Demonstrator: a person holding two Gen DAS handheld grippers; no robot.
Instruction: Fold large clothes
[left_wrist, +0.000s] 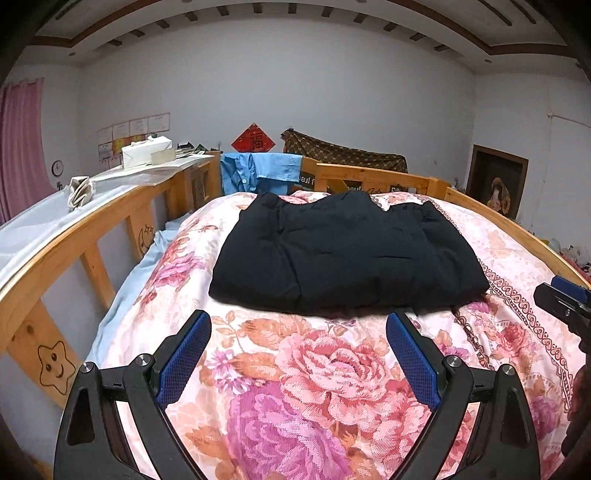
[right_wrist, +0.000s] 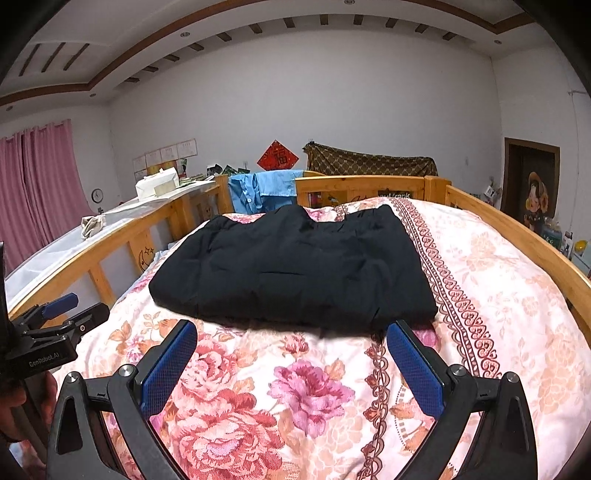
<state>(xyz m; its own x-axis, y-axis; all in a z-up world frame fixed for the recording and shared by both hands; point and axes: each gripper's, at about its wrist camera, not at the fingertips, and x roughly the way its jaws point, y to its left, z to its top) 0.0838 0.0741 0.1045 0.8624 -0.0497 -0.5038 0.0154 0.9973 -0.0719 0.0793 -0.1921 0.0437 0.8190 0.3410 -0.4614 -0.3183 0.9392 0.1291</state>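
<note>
Jacket (left_wrist: 347, 254), black, padded and soft, lies folded on the bed's quilt (left_wrist: 314, 369); both hand-held grippers, left (left_wrist: 298, 332) and right (right_wrist: 291, 343), gape empty, so pinch its thick near hem.

Black padded jacket (left_wrist: 347, 251) lay folded into thick, roughly rectangular bundle on floral quilt (left_wrist: 314, 369) of wooden-railed bed. Fabric was matte, quilted, with shallow stitched seams and soft creases across top layer. Near edge was straight and rounded at fold; far edge uneven, with raised hump at middle and notch beside it. Bundle sat flat, toward far half of bed, its right side along quilt's patterned border band (right_wrist: 454, 295).
</note>
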